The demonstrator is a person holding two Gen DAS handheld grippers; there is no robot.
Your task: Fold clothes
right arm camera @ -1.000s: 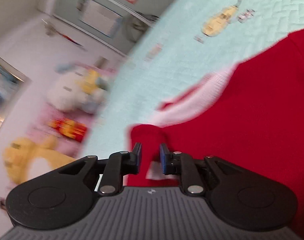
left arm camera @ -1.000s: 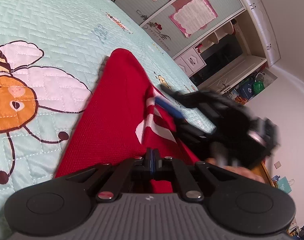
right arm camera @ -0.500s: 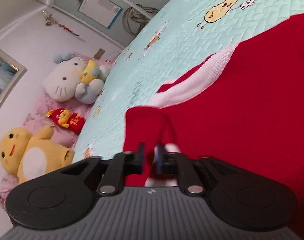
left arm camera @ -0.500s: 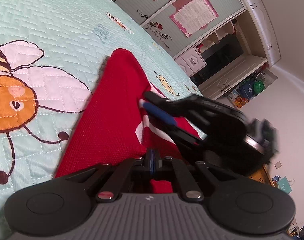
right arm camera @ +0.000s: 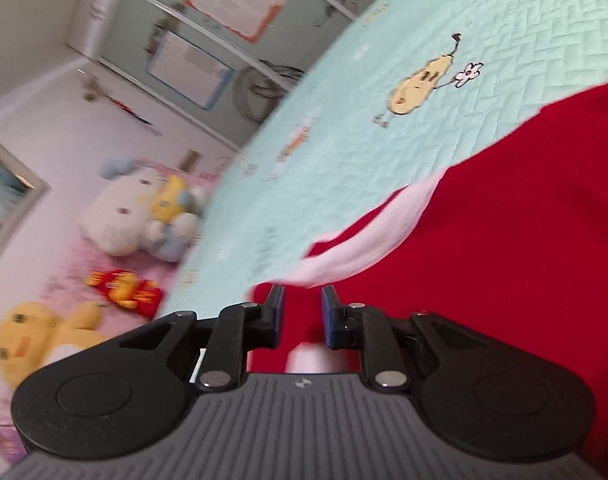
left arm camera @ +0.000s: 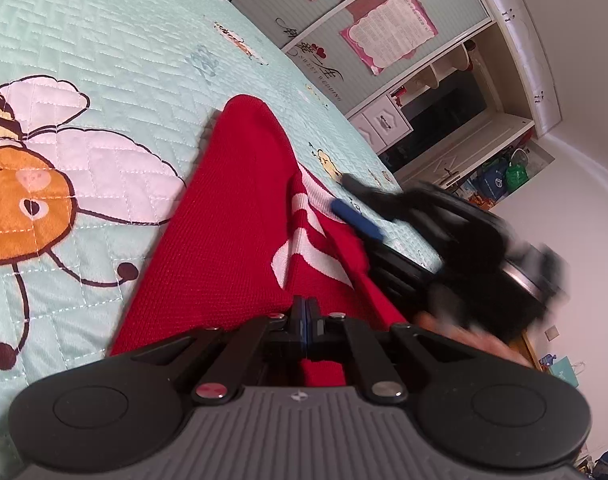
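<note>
A red knitted sweater (left arm camera: 223, 240) with white stripes (left arm camera: 304, 216) lies on the mint quilted bedspread (left arm camera: 123, 40). My left gripper (left arm camera: 304, 312) is shut on a fold of its red fabric at the near edge. My right gripper (left arm camera: 356, 232) hovers blurred to the right of the striped part, its blue pad showing. In the right wrist view, my right gripper (right arm camera: 302, 304) has its jaws opening. Red sweater fabric (right arm camera: 484, 260) lies under and between the fingers, and the pads do not press it. A white band (right arm camera: 364, 240) lies just ahead.
Plush toys (right arm camera: 135, 208) and a yellow plush (right arm camera: 35, 336) sit against the pink headboard side. A wardrobe with posters (left arm camera: 384, 32) stands beyond the bed. A hand (left arm camera: 464, 336) holds the right gripper. Cartoon prints cover the bedspread (right arm camera: 464, 40).
The right gripper's jaws have parted from the red fabric they were pinching, and it has drawn back to the right, away from the striped part. The left gripper has stayed put.
</note>
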